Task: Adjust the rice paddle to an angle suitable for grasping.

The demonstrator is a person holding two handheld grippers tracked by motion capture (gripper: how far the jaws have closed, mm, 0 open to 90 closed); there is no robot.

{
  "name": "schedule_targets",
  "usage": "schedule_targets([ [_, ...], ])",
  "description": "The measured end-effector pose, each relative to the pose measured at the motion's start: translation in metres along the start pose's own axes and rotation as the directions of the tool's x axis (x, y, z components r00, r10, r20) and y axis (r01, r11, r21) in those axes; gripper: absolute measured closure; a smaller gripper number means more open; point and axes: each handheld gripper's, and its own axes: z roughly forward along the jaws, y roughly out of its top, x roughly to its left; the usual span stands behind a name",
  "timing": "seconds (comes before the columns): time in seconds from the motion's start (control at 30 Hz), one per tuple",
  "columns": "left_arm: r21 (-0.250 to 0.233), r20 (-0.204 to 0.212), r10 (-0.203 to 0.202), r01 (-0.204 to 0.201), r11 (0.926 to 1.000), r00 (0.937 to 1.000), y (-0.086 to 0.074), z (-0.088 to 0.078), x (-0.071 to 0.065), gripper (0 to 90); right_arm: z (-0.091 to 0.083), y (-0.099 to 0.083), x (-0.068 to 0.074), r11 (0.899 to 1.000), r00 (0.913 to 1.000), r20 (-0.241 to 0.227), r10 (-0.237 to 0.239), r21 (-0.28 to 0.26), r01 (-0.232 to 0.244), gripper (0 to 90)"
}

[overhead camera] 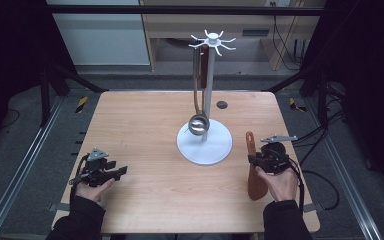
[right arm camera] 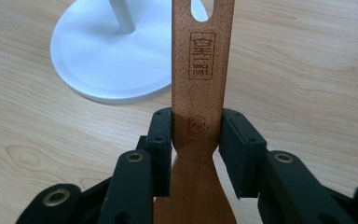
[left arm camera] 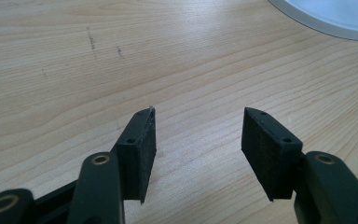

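Observation:
A wooden spatula (overhead camera: pixel 253 170) (right arm camera: pixel 199 84) with a hanging slot in its handle end is clamped by its handle in my right gripper (overhead camera: pixel 258 159) (right arm camera: pixel 196 126), which is shut on it at the table's right front. The handle end points toward the white utensil stand (overhead camera: pixel 204 142) (right arm camera: pixel 100 65). A metal ladle (overhead camera: pixel 198 117) hangs from one hook of the stand's top, its bowl near the round base. My left gripper (overhead camera: pixel 122 171) (left arm camera: pixel 198 126) rests at the left front, open, with bare wood between its pads.
The wooden table (overhead camera: pixel 145 120) has a small dark round grommet (overhead camera: pixel 222 104) behind the stand. The stand's hook crown (overhead camera: pixel 213 41) rises high over the middle. Metal rails run along both sides of the table, and cables lie on the floor at the right.

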Motion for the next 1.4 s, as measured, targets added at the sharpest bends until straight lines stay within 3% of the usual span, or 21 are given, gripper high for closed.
schedule_targets([
  [0.37, 0.000, 0.000, 0.000, 0.000, 1.0000, 1.0000, 0.000, 0.000, 0.000, 44.4, -0.006, 0.001, 0.001, 0.999, 1.0000, -0.002, -0.002, -0.052, 0.002, 65.9],
  [0.67, 0.000, 0.000, -0.001, 0.001, 1.0000, 1.0000, 0.000, 0.000, 0.000, 44.4, -0.022, 0.006, 0.001, 0.988, 0.9998, -0.003, -0.019, -0.151, 0.018, 65.9],
  [0.83, 0.001, -0.001, -0.003, 0.003, 1.0000, 1.0000, 0.000, 0.001, 0.000, 44.4, -0.033, 0.010, 0.003, 0.972, 0.9985, -0.035, -0.042, -0.233, 0.032, 65.9],
  [0.97, -0.003, 0.000, -0.005, 0.005, 1.0000, 1.0000, 0.001, 0.001, -0.001, 44.4, -0.043, 0.013, 0.007, 0.952, 0.9957, -0.067, -0.065, -0.302, 0.042, 65.9],
  [1.4, 0.001, 0.002, -0.006, 0.006, 1.0000, 1.0000, 0.000, 0.002, 0.000, 44.4, -0.067, 0.035, 0.030, 0.901, 0.9813, -0.141, -0.131, -0.430, 0.058, 65.9],
])
